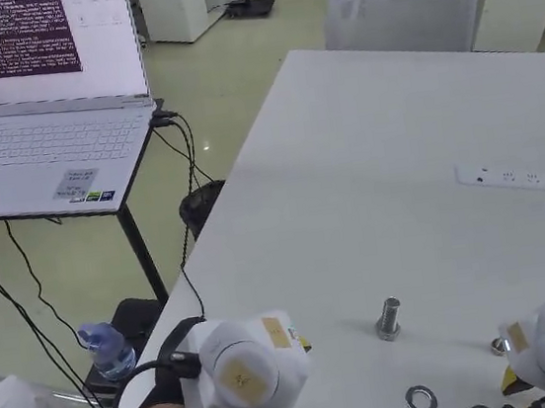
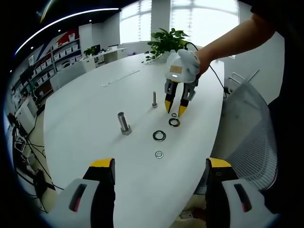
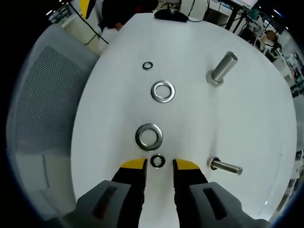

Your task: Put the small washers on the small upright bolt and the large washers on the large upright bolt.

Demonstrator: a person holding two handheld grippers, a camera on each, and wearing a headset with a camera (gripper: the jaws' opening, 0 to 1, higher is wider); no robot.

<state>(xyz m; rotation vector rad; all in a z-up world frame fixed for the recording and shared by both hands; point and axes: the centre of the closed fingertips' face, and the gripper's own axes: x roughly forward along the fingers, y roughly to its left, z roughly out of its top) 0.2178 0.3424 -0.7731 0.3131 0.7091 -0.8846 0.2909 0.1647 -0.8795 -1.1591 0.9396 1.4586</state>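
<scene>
Right gripper (image 3: 159,165) spread, tips either side of a small washer (image 3: 157,161) near the table (image 3: 266,118) edge; left gripper (image 2: 160,162) spread, empty. Close gently across the rim, lift level, then centre over the small upright bolt (image 3: 225,167) just beside.

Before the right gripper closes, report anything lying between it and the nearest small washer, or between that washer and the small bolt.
Nothing visible does. The small washer lies between the tips of the open right gripper, with bare table from it to the small bolt. A large washer lies beyond, off that path.
</scene>
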